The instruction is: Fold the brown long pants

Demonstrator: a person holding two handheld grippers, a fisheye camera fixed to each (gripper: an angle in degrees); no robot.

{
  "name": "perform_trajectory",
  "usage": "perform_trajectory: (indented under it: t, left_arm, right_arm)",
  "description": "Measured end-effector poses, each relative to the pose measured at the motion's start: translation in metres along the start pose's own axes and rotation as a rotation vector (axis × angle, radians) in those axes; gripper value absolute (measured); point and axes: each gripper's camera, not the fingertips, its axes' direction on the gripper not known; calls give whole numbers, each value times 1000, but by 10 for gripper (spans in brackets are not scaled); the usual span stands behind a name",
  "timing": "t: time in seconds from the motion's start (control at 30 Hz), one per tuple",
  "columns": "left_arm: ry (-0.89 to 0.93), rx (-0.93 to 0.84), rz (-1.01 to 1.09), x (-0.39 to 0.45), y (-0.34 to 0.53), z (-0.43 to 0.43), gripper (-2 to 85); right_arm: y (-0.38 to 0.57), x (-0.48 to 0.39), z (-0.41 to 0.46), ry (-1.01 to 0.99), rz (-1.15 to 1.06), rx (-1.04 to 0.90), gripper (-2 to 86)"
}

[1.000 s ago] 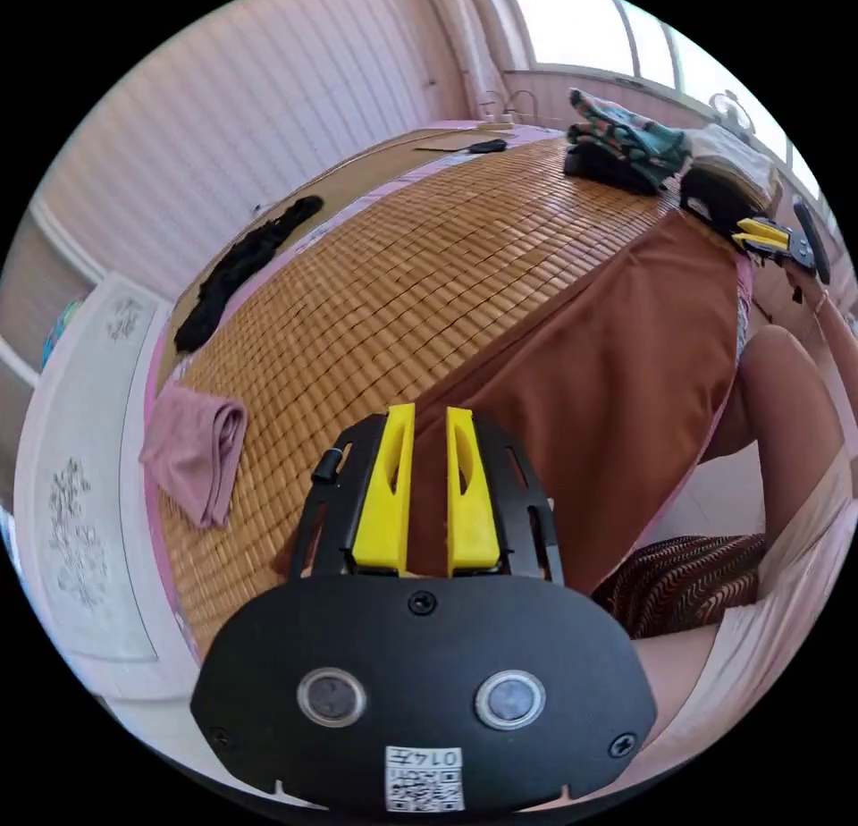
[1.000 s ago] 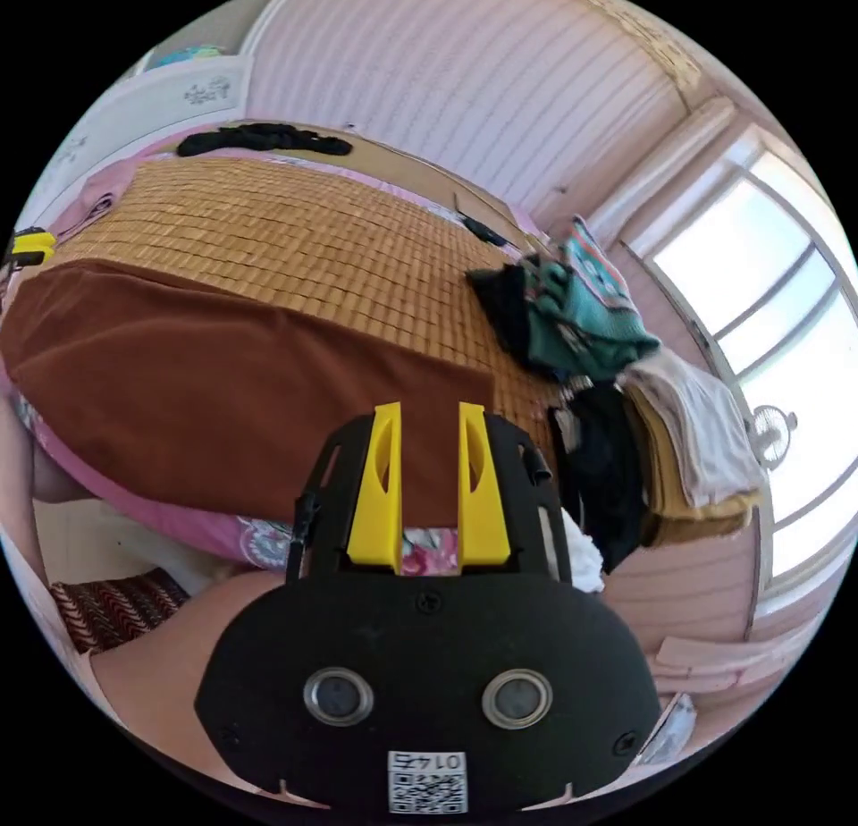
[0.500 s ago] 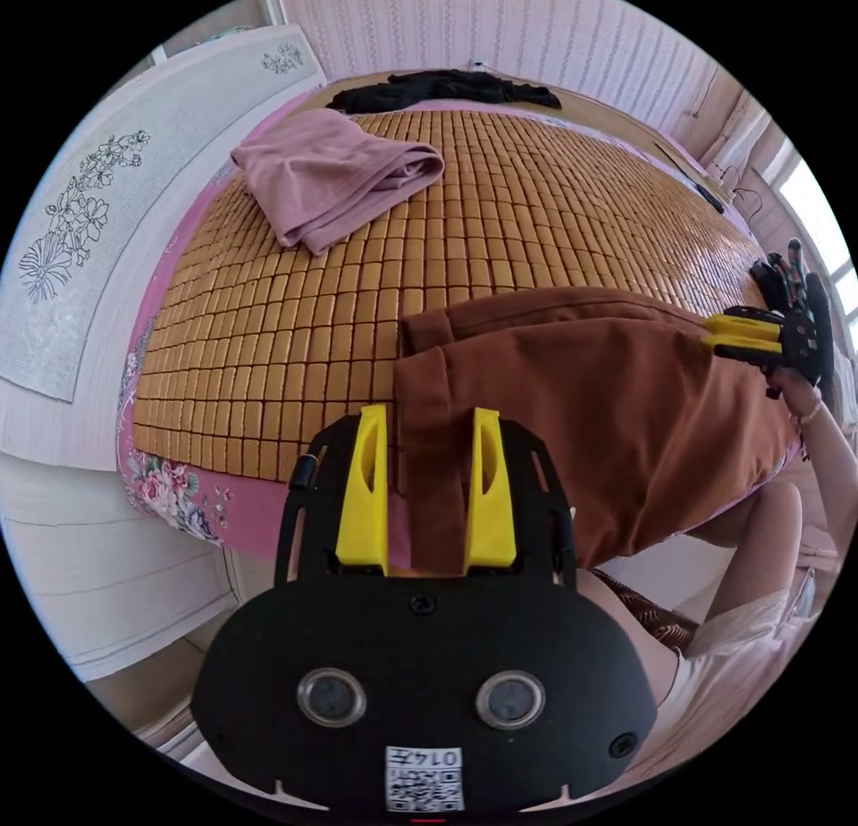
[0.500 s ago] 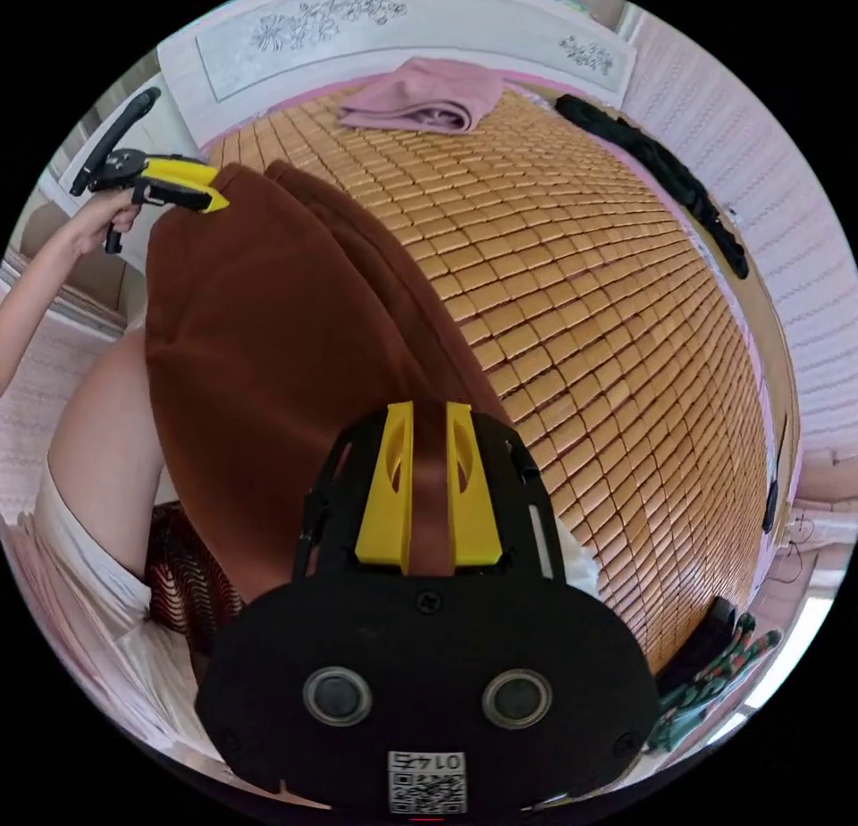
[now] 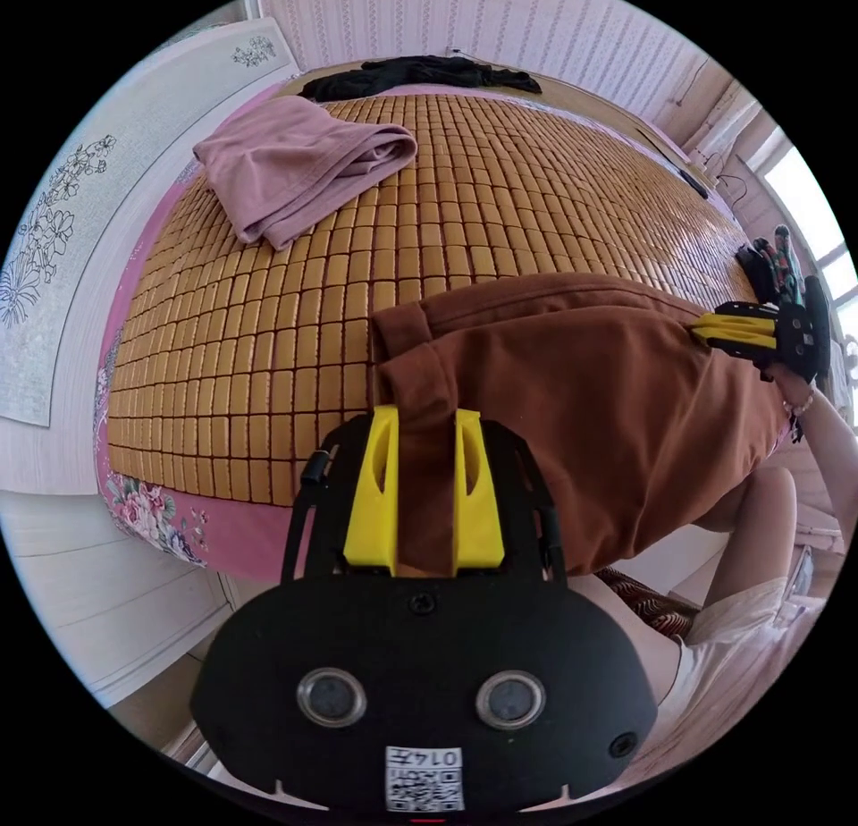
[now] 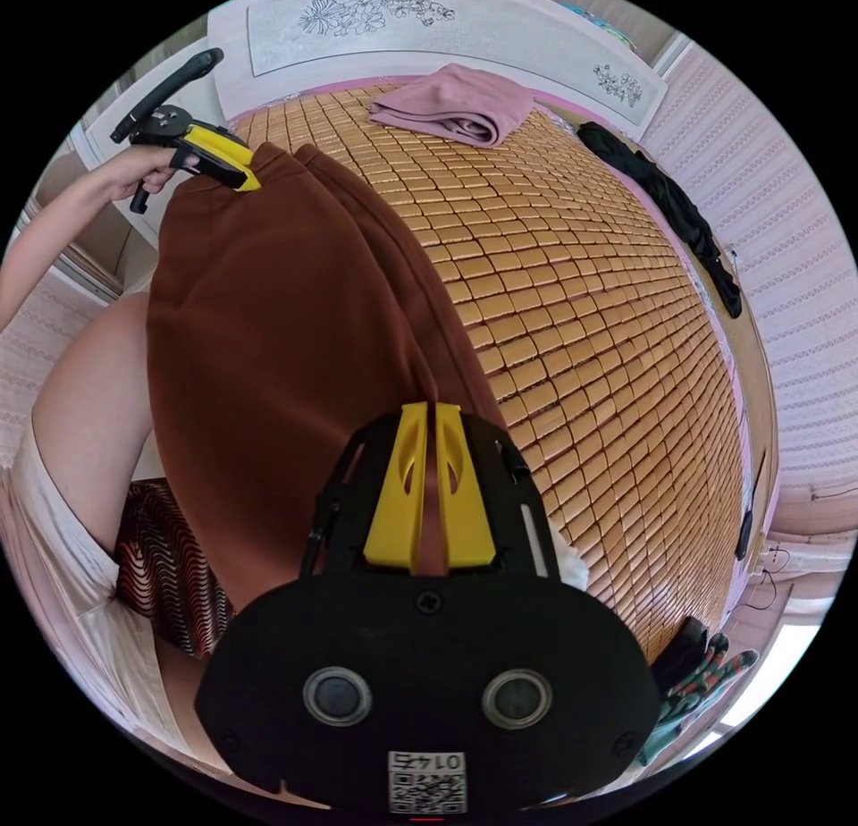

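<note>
In the left gripper view, a white panel with drawn flowers (image 5: 54, 263) stands at the far left, at one end of the bed. Next to it the bamboo mat (image 5: 295, 325) covers the bed, with a folded pink cloth (image 5: 286, 164) lying on it near the panel and a black garment (image 5: 420, 73) along the mat's far edge. The left tool (image 5: 427, 433) sits at the middle of this view, its yellow jaws pinching a hem of the brown pants (image 5: 590, 397). The pants stretch from there across the near edge of the mat to the right tool (image 5: 706, 330), which pinches their other end. Beyond it lies a pile of dark and green clothes (image 5: 773, 263), and a person's arm (image 5: 827, 450) reaches in from the right.

In the right gripper view, the left tool (image 6: 248, 175) is at the upper left, held by a hand (image 6: 143, 169) and gripping a corner of the pants (image 6: 286, 343). The pants hang partly off the bed edge, over a person's leg (image 6: 80, 397). At the middle, the right tool (image 6: 435, 424) has its jaws almost pressed together on a thin fold of the brown fabric. The mat (image 6: 608, 343) fills the right side.
</note>
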Motion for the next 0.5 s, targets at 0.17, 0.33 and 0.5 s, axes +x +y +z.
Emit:
perform_trajectory:
  t: [0.17,0.33,0.5]
  left_arm:
    - [-98,23,52,8,5,-21,88]
    - [-154,31,70,12,7,-41,87]
    - [-177,57,90,14,10,-63,84]
  right_arm:
    - [0,-11,-20,14,-5,14,5]
    - [1,-17,-48,67,10,71,5]
    - [2,-19,-71,49,10,87,4]
